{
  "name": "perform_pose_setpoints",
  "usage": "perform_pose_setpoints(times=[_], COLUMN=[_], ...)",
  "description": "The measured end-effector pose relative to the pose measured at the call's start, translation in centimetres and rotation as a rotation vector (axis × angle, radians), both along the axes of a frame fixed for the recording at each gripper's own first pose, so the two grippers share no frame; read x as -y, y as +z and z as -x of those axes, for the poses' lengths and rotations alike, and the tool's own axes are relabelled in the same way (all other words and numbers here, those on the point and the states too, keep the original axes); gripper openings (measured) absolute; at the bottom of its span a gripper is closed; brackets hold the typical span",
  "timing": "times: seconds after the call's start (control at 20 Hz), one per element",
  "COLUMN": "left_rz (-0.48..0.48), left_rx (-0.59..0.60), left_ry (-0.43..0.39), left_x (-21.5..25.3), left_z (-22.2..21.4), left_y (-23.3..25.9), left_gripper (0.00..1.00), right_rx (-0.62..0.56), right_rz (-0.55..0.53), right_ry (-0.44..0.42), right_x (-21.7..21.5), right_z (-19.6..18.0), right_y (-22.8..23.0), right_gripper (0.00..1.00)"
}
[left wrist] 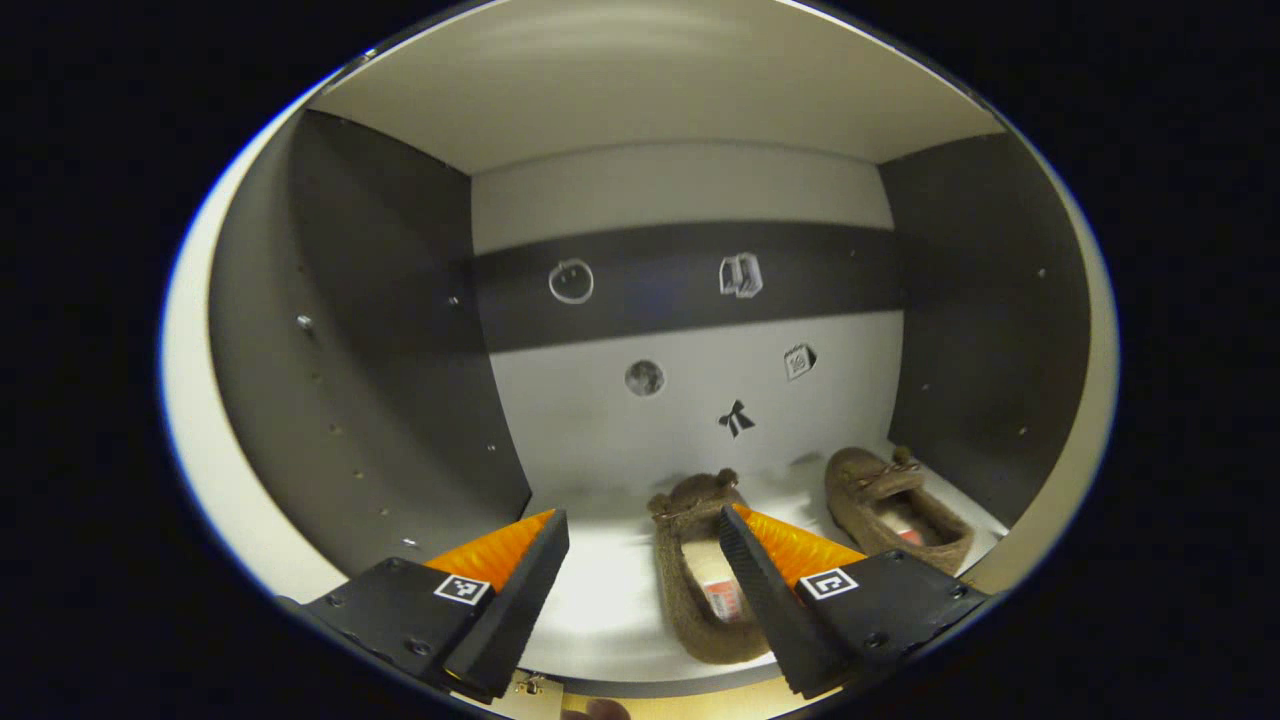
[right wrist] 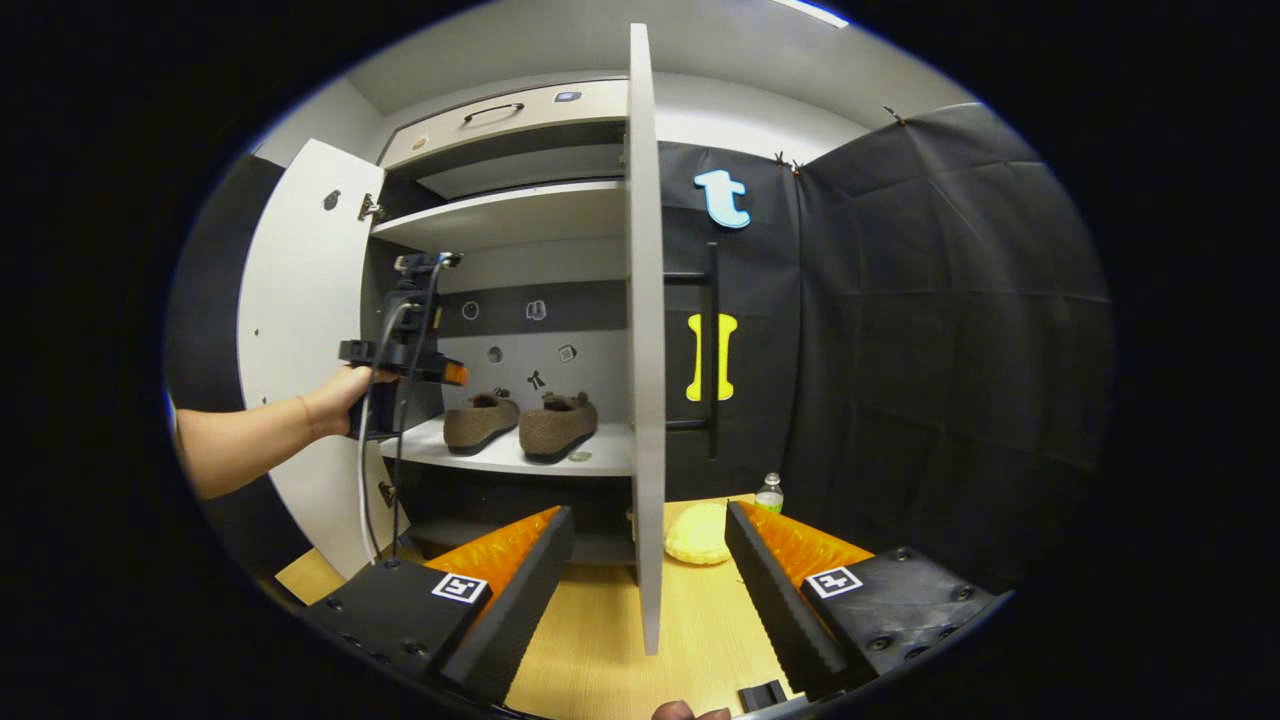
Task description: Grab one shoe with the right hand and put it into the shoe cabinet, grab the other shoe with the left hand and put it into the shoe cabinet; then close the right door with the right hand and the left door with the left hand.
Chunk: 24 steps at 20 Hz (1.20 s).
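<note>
Two brown felt shoes stand side by side on the white shelf [left wrist: 600, 590] inside the shoe cabinet: one shoe [left wrist: 690, 565] near the middle, the other shoe [left wrist: 895, 510] to its right. My left gripper [left wrist: 645, 530] is open at the shelf's front, its right finger overlapping the nearer shoe, holding nothing. In the right gripper view both shoes [right wrist: 480, 420] [right wrist: 558, 425] sit on that shelf, and a hand holds the left gripper [right wrist: 450, 372] at the cabinet's left side. My right gripper [right wrist: 650, 525] is open, with the edge-on right door [right wrist: 645, 350] standing between its fingers. The left door [right wrist: 300, 350] is swung wide.
An upper shelf [right wrist: 500, 215] and a drawer with a handle [right wrist: 495, 110] sit above the shoes. A yellow cushion-like thing [right wrist: 697, 535] and a small bottle [right wrist: 768, 493] lie on the wooden floor [right wrist: 600, 620] right of the cabinet. Black cloth walls the right side.
</note>
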<state>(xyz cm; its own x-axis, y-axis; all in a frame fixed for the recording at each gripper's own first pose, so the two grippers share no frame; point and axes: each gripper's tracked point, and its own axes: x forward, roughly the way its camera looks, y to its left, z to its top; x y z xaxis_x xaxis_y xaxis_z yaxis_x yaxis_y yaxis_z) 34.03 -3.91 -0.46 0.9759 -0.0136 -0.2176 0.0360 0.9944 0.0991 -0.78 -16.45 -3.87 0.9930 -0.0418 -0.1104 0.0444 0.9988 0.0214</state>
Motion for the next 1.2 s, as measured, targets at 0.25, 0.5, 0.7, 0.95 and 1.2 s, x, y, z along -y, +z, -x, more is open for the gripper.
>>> perform_pose_setpoints(times=[0.25,0.5,0.7,0.95,1.2], left_rz=[0.059,0.088,0.077,0.086,0.088], left_rx=[0.145,0.222,0.228,0.201,0.184], left_ry=[-0.037,-0.047,-0.039,-0.072,-0.095], left_x=[1.1,2.3,2.7,3.3,3.6], left_z=[6.7,12.6,16.5,20.3,23.3], left_y=[4.7,6.4,5.8,4.8,3.6], left_gripper=[0.96,0.99,0.96,0.96,0.96], right_rx=[0.029,0.041,0.047,0.059,0.076], right_rz=[-0.003,-0.011,-0.002,-0.023,-0.024], right_ry=[-0.075,-0.144,-0.155,-0.127,-0.124], right_x=[4.2,8.4,10.1,9.4,8.8], right_z=[-1.2,-3.0,-5.1,-6.8,-6.7], right_y=[2.3,3.8,4.6,5.4,5.3], right_gripper=[0.99,0.99,0.98,0.98,0.97])
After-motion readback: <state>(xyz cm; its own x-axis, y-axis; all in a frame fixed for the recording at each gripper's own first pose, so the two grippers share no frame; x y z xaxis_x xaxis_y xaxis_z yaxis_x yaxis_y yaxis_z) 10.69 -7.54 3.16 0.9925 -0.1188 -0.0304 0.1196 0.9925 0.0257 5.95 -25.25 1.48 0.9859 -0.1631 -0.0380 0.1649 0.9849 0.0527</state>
